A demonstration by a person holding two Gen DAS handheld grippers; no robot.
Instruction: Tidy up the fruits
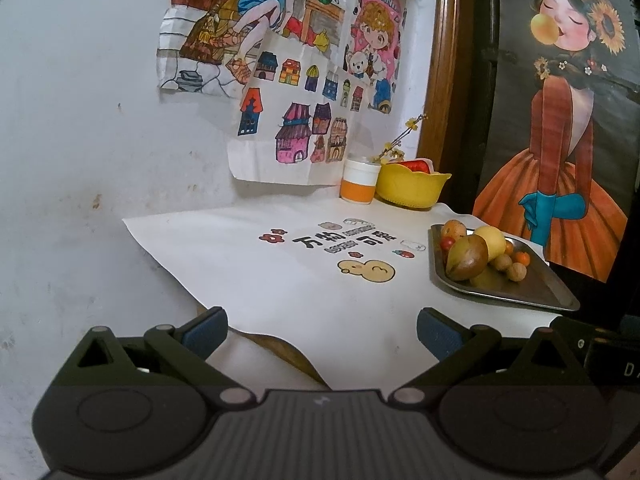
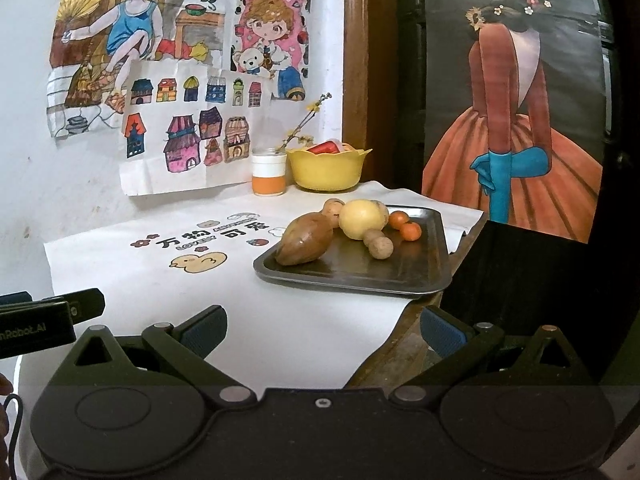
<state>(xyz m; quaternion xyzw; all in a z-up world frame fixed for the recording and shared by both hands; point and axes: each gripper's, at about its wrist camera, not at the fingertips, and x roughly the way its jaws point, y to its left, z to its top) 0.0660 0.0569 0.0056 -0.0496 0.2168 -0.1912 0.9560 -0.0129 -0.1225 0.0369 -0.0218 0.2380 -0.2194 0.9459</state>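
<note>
In the left wrist view, the left gripper (image 1: 322, 330) is hovering at six o'clock with its blue-padded fingers (image 1: 204, 330) spread wide apart and gripping nothing, above the near edge of a white cloth (image 1: 248, 264). The cloth is showing printed Chinese characters (image 1: 344, 240), small flowers and a cartoon duck (image 1: 366, 271); the smaller lettering is too blurred to read. At three o'clock a metal tray (image 1: 532, 288) is carrying the fruits: a large brown-green fruit (image 1: 466, 258), a yellow fruit (image 1: 492, 240), walnuts (image 1: 516, 271) and small oranges (image 1: 521, 257). At about one o'clock a yellow bowl (image 1: 410, 188) is holding something red, just beside a white and orange jar (image 1: 359, 182) with a flowering twig. Coloured drawings (image 1: 288, 80) are hanging on the wall at twelve o'clock, one reading partly "MORNI". In the right wrist view, the right gripper (image 2: 322, 330) is sitting at six o'clock, its fingers (image 2: 442, 334) likewise standing apart and empty, over the cloth's (image 2: 280, 320) near corner. The tray (image 2: 400, 280) is lying near centre, toward two o'clock, with the brown-green fruit (image 2: 306, 240) at its left, the yellow fruit (image 2: 362, 220) behind, walnuts (image 2: 380, 247) and oranges (image 2: 410, 231). The yellow bowl (image 2: 326, 172) and jar (image 2: 269, 174) are standing at twelve o'clock. At nine o'clock a black device (image 2: 36, 326) is showing the lettering "nRobot.AI".
</note>
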